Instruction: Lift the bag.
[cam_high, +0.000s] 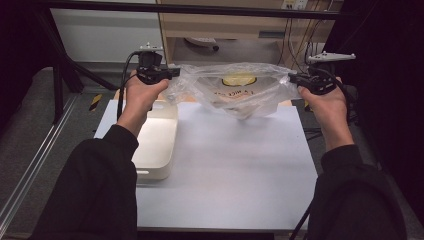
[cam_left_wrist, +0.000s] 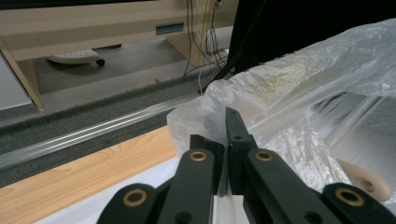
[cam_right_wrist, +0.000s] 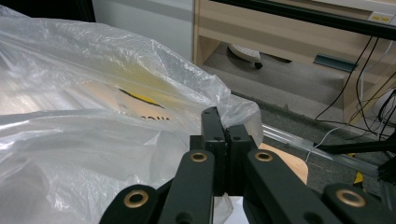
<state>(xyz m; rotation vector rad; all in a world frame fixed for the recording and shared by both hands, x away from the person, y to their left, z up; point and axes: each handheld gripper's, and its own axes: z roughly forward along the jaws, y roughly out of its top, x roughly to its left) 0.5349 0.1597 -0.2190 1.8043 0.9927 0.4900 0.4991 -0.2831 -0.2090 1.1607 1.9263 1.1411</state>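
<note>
High view: clear plastic bag (cam_high: 235, 90) hangs stretched between the two grippers, above the far edge of the white bench (cam_high: 225, 165). Left gripper (cam_high: 172, 73) pinches the bag's left end; right gripper (cam_high: 292, 77) pinches its right end. The middle of the bag sags toward the bench top; whether it touches the surface cannot be told. A yellow-and-black printed patch is visible through the plastic. White tray (cam_high: 155, 142) sits on the left side of the bench, under the left forearm. Black sleeves enter from the bottom.

Left gripper view: left gripper (cam_left_wrist: 229, 122) has its jaws together, clamped on a fold of the plastic bag (cam_left_wrist: 299, 98); film bunches up around the tips. The bag spreads to the right and upward. Wooden strip (cam_left_wrist: 84, 182) and a grey floor rail lie beyond, with cables behind.

Right gripper view: right gripper (cam_right_wrist: 223, 122) has its jaws together, clamped on the edge of the plastic bag (cam_right_wrist: 93, 121), which billows to the left. Yellow print and dark lettering show through the film. A pale wooden cabinet (cam_right_wrist: 289, 28) stands behind.
</note>
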